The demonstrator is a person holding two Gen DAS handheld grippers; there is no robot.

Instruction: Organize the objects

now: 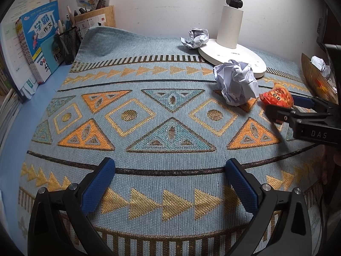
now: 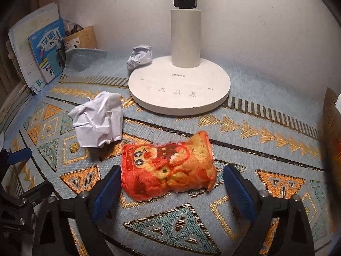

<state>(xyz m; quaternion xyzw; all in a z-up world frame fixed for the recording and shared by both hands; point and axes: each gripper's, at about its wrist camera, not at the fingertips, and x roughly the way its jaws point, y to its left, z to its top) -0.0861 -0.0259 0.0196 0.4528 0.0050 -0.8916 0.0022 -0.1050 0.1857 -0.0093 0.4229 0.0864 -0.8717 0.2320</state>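
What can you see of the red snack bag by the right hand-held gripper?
The snack bag is a small puffed packet, red and orange with yellow patches and a cartoon print, glossy like foil or plastic. It lies on its side on the patterned mat, sealed ends left and right. It sits between the open fingers of the right hand-held gripper; contact is unclear. A crumpled paper ball lies just beyond it, apart.

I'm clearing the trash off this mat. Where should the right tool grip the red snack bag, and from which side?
Grip the red snack bag across its puffy middle, coming from the near side, where the right tool already straddles it, open. The bag lies flat with its long axis left to right, so it may need turning to close on the narrower width.
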